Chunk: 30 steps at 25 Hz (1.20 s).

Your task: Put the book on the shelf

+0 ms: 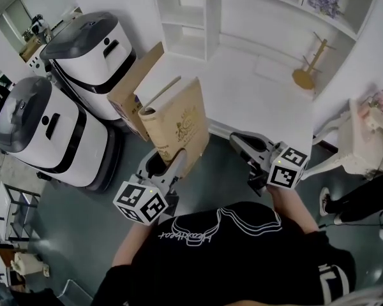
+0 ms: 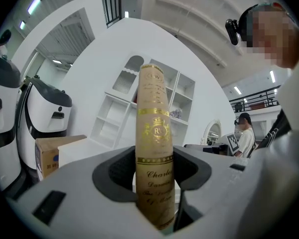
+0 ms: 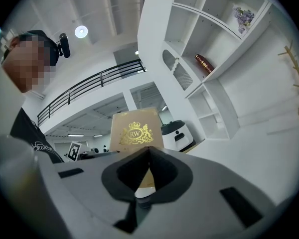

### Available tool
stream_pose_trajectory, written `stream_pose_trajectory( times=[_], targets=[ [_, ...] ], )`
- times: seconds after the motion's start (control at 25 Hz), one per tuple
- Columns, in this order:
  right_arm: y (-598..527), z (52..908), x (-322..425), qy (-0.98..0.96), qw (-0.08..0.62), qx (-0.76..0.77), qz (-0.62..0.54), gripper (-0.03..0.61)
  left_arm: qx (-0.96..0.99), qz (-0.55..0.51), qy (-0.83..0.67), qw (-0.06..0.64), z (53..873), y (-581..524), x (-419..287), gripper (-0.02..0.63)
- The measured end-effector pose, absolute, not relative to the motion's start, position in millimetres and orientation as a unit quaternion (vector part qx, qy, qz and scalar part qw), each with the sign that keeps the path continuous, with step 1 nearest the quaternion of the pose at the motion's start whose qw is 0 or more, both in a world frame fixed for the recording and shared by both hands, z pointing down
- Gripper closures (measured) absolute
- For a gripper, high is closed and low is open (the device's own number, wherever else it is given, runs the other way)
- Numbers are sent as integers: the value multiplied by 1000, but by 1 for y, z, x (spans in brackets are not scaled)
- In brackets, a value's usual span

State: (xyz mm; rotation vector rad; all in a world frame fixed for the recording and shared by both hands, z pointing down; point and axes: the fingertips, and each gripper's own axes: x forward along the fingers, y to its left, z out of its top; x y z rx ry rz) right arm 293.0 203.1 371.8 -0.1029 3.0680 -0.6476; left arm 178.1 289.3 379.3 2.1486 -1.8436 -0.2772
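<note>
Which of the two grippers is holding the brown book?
The left gripper: its fingers clamp the spine of the upright brown book. The right gripper is shut on nothing, and the book stands apart from it.

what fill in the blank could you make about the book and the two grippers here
1. The left gripper is shut on the tan book, whose ____ faces that gripper's camera.
2. The right gripper is shut and holds ____.
3. The gold crest on the book's cover bears the letters ____.
4. One compartment of the white shelf holds purple ____.
Missing words: spine; nothing; RW; flowers
</note>
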Motion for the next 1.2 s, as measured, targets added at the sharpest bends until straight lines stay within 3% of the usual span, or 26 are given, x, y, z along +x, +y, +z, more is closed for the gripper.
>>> stream_pose_trajectory(
  times=[0.52, 1.2],
  targets=[
    [145, 391, 238, 971, 4, -39, -234, 572, 739, -96, -652, 140, 387, 232, 105, 419],
    [-46, 401, 133, 963, 8, -18, -270, 572, 739, -64, -657, 138, 387, 37, 15, 420]
  ],
)
